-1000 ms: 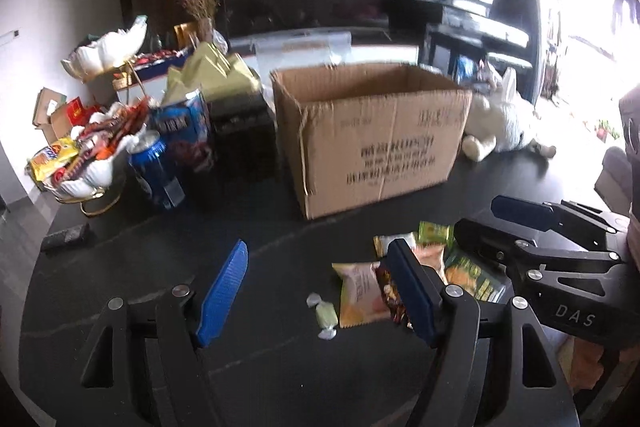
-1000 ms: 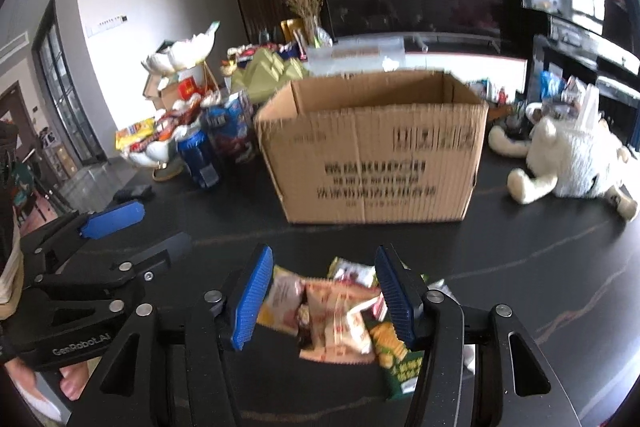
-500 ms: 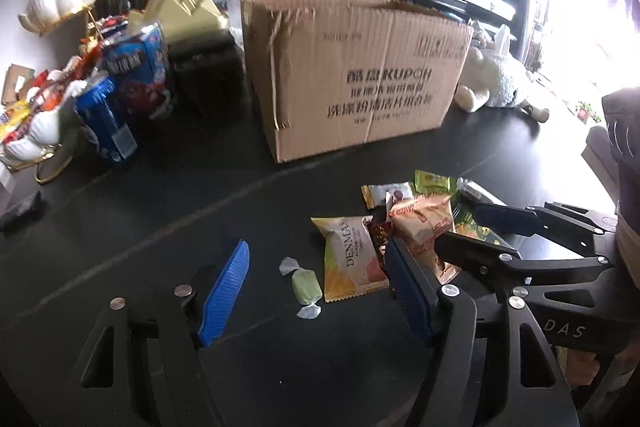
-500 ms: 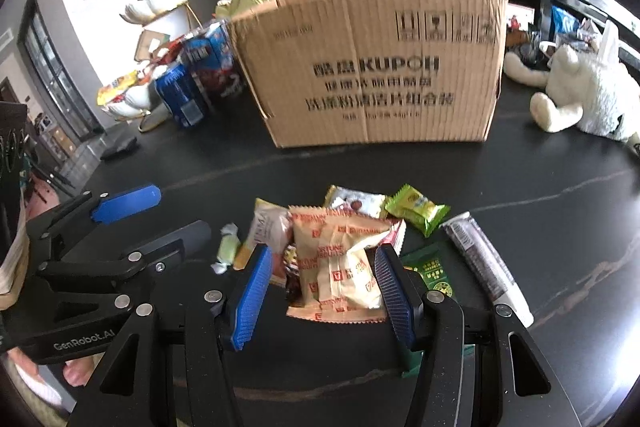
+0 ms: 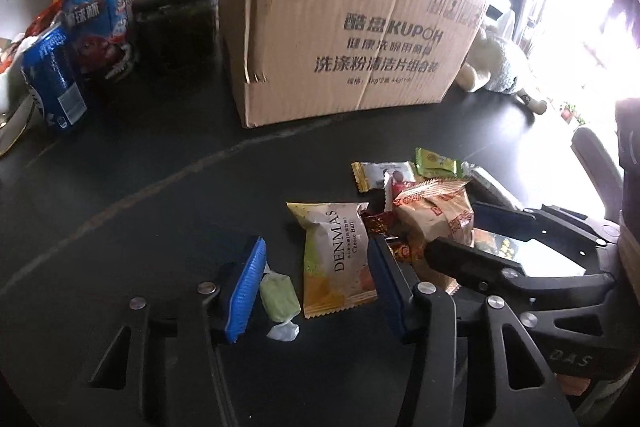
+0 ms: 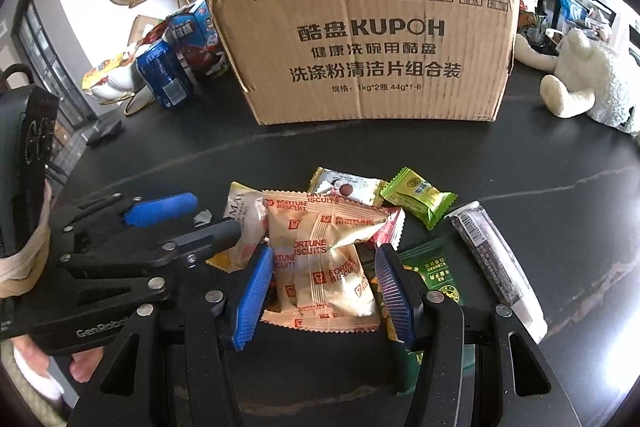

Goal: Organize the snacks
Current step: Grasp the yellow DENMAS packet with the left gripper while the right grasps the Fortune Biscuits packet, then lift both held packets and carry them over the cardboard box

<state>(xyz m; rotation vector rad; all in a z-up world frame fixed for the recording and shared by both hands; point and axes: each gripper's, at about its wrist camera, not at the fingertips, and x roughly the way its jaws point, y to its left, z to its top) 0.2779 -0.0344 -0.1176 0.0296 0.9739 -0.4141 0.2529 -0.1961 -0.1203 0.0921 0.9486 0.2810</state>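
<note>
A pile of snack packets lies on the dark table in front of a cardboard box [image 5: 344, 27] [image 6: 368, 43]. My left gripper [image 5: 316, 287] is open low over the table, straddling a yellow Denmas packet [image 5: 336, 259] and a pale green wrapped candy [image 5: 279, 297]. My right gripper [image 6: 324, 291] is open around an orange Fortune Biscuits bag [image 6: 324, 255] [image 5: 436, 223], its pads beside the bag. It shows from the side in the left wrist view [image 5: 472, 239]. The left gripper shows at left in the right wrist view [image 6: 188, 219].
Around the pile lie a green packet [image 6: 418, 197], a white packet [image 6: 346, 185], a dark green sachet [image 6: 434, 271] and a long dark bar [image 6: 492, 255]. A blue can [image 5: 52, 79], a blue carton [image 5: 100, 27] and a snack dish stand left; a white plush toy [image 6: 588, 79] lies right.
Both grippers have dropped and moved forward to the snack pile. The left now straddles the Denmas packet and candy, the right the Fortune Biscuits bag. Both jaws stay open.
</note>
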